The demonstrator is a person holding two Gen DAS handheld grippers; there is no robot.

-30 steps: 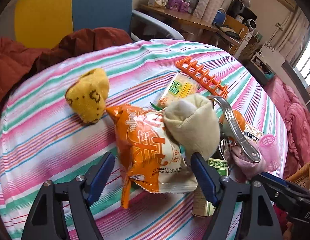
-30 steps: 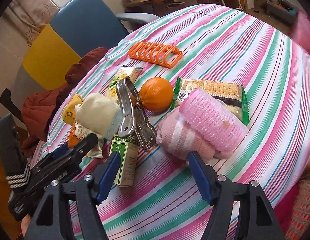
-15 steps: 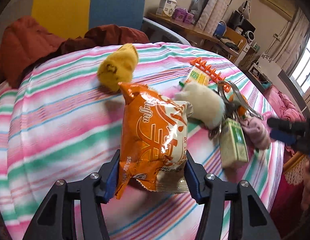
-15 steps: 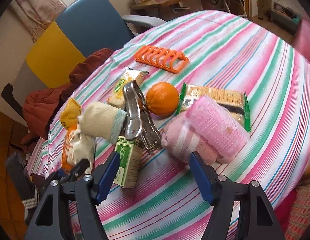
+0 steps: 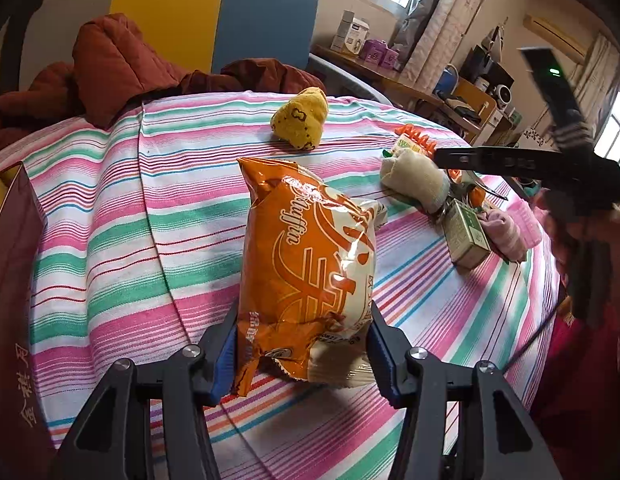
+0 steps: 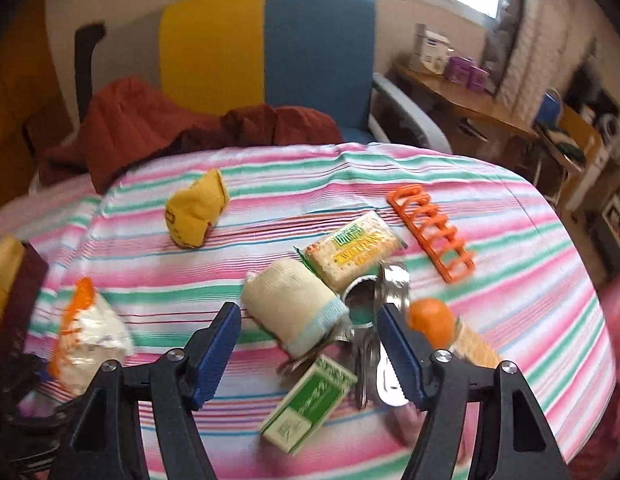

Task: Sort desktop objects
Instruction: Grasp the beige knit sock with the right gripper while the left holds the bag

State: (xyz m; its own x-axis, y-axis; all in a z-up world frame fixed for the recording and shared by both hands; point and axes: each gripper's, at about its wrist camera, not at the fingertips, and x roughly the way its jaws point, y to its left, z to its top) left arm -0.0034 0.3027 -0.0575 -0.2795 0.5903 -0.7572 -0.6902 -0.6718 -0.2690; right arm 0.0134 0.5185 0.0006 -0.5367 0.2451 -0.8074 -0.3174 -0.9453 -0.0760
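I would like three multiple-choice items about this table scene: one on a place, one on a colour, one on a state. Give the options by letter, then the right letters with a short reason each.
1. Where does the yellow sock lie?
A. On the striped tablecloth, apart from the pile
B. Inside the left gripper
C. On the blue chair

2. What colour is the comb-like plastic rack?
A. Green
B. Orange
C. Purple

3. What is the state of the left gripper?
A. Open above the cloth, with nothing in it
B. Shut on the orange snack bag
C. Shut on the cream sock

Answers:
1 A, the sock sits alone on the cloth, far behind the bag.
2 B, the right wrist view shows it bright orange.
3 B, both blue pads press the bag's lower sides; the jaws have just been closing on it.
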